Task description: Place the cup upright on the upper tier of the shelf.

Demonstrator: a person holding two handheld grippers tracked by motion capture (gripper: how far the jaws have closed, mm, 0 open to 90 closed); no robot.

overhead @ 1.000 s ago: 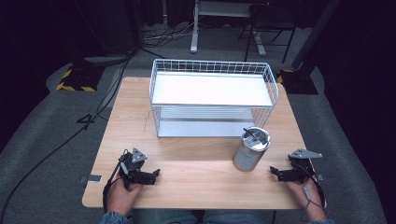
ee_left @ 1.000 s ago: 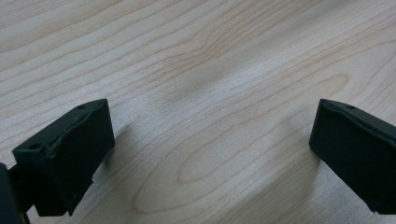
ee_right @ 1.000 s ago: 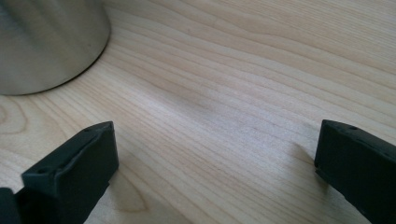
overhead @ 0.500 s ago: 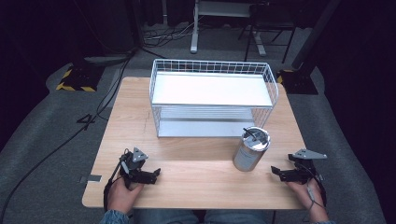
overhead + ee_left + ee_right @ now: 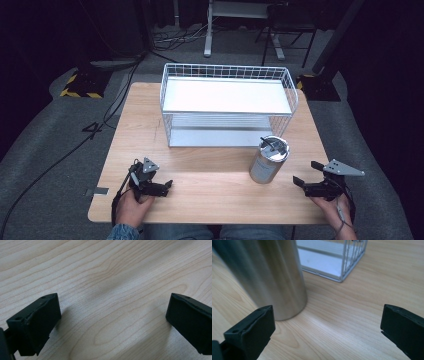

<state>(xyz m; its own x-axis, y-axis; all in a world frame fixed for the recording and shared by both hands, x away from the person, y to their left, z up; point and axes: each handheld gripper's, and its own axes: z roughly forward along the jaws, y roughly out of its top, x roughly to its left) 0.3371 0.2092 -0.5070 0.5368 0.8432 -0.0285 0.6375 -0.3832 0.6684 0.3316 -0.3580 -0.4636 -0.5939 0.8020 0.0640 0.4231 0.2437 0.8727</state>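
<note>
**Tall cup, wide jaws: a tip-over is the main risk**

Across the middle of the high view lies the wooden table [image 5: 210, 200], and at its far centre stands the white wire rack [image 5: 227, 107], two shelves deep, with a solid white top shelf. Lower right of centre, just in front of the rack's right end and apart from it, stands the steel cup [image 5: 269, 160], upright, with a dark straw-like piece across its lid.

At the lower right of the frame the right gripper [image 5: 305, 181] rests near the table edge, jaws spread wide and holding nothing, pointed toward the cup but well short of it. In the right gripper view the cup [image 5: 269, 275] sits off-centre, toward the upper left, above the left jaw rather than between the two.

At the lower left of the high view the left gripper [image 5: 164, 187] is likewise spread and empty; its own view shows bare wood between the jaws.

The likely trouble is judged to be the off-centre line: pushed straight ahead, the right gripper's left jaw would strike the cup's wall and shove or topple it, since the cup is tall and narrow. Smooth metal may also slip in a low or light grip. A sideways knock could send it into the rack's wires.
</note>
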